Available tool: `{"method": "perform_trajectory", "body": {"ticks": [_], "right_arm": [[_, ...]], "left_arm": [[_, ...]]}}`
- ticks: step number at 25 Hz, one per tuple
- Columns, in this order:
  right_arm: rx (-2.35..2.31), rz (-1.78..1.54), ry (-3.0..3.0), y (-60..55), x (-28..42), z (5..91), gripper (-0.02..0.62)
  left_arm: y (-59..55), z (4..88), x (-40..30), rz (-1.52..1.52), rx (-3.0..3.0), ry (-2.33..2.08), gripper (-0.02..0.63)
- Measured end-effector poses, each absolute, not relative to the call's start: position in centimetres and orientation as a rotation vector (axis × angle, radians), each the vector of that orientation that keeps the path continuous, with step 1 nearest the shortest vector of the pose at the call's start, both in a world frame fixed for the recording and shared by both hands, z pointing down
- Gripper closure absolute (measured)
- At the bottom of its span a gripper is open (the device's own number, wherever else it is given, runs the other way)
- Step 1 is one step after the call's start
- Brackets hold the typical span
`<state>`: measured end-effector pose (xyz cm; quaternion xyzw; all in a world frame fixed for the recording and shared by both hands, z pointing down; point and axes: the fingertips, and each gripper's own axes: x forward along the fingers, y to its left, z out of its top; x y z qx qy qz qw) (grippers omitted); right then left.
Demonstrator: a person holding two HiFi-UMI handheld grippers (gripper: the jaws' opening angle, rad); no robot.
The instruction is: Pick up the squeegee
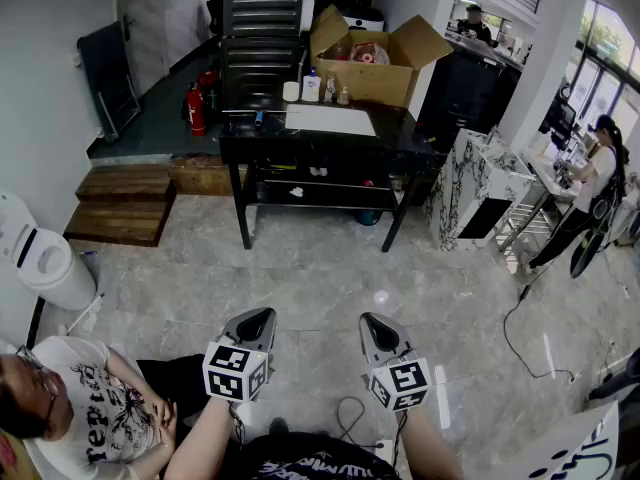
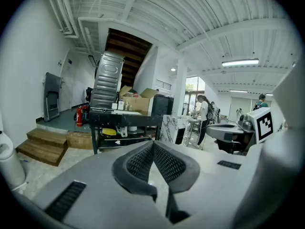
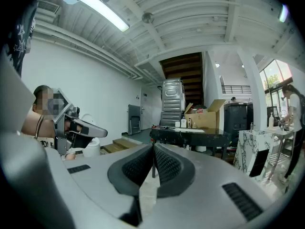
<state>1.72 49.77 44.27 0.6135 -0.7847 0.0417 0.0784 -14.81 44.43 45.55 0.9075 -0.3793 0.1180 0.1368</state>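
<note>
My left gripper (image 1: 257, 316) and right gripper (image 1: 372, 320) are held side by side low over the grey floor, both pointing toward a black table (image 1: 400, 128) a few steps ahead. In each gripper view the ribbed pads meet tip to tip, left (image 2: 153, 144) and right (image 3: 153, 147), shut with nothing between them. On the table stand a cardboard box (image 1: 375, 60), small bottles (image 1: 311, 88) and a white sheet (image 1: 330, 120). A small blue-handled tool (image 1: 258, 118) lies near its left end; I cannot tell whether it is the squeegee.
A person in a white shirt (image 1: 85, 418) sits at my lower left beside a white bin (image 1: 45, 263). Wooden steps (image 1: 125, 203) and fire extinguishers (image 1: 195, 108) lie left of the table, a marble-patterned stand (image 1: 470, 193) right. A cable (image 1: 520, 353) trails across the floor.
</note>
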Motion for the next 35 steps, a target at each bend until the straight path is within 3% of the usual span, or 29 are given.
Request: {"method": "perform_trajectory", "body": {"ticks": [17, 25, 35], "right_arm": [[1.902, 0.165, -2.346, 43.3, -2.7, 46.8, 0.548], [1.902, 0.216, -2.384, 34.3, -1.0, 48.1, 0.546], [1.844, 0.216, -2.44, 16.1, 7.0, 48.2, 0.546]], "left_arm": [[37.8, 49.2, -19.9, 0.367, 2.604, -1.066, 0.586], [30.3, 49.7, -19.8, 0.364, 2.559, -1.136, 0.586], [14.2, 48.7, -13.5, 0.351, 2.5, -1.271, 0.586]]}}
